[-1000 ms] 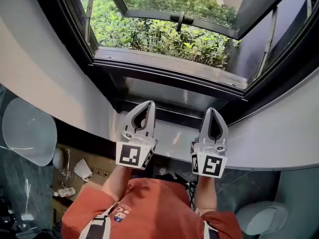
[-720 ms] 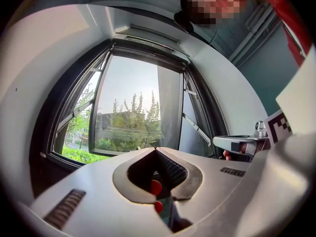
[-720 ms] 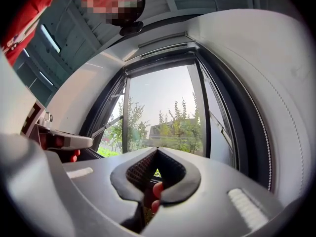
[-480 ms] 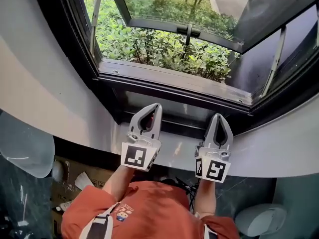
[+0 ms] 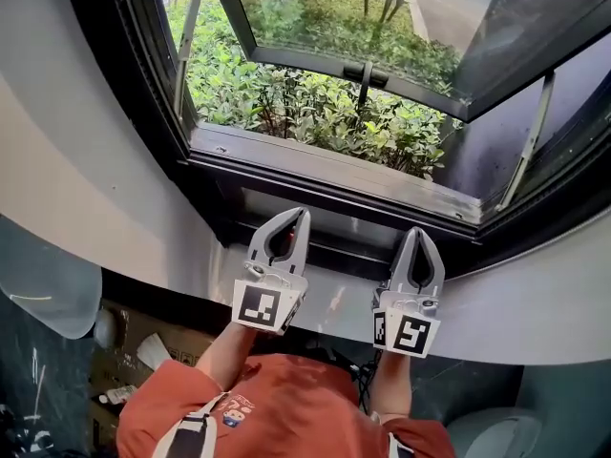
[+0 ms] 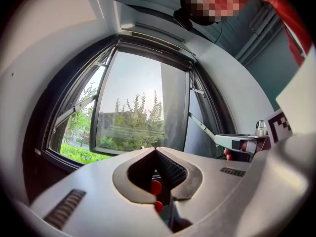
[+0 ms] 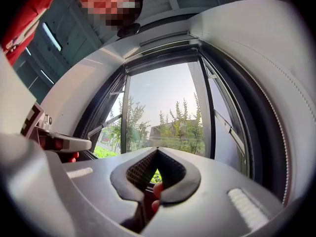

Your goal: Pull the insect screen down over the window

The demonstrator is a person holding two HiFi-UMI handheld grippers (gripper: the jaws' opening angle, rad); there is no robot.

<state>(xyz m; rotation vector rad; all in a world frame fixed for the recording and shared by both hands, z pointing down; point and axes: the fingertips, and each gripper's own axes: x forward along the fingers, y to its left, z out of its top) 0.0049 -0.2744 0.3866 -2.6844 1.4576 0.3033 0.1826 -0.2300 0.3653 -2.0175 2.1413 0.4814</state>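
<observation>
Grey two-jaw left gripper point(image 5: 289, 216) and right gripper point(image 5: 420, 234) are both clenched, empty, at 6 o'clock under the black-framed window point(image 5: 325, 160). The insect screen isn't drawn, probably rolled inside the dark top rail point(image 6: 154, 35) at 12 o'clock. It's light, flimsy mesh, so grab its stiff pull bar.

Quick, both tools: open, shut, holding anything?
Left tool: shut, holding nothing.
Right tool: shut, holding nothing.

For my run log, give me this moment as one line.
left claw: shut, empty | right claw: shut, empty | window: open outward | insect screen: not visible
</observation>
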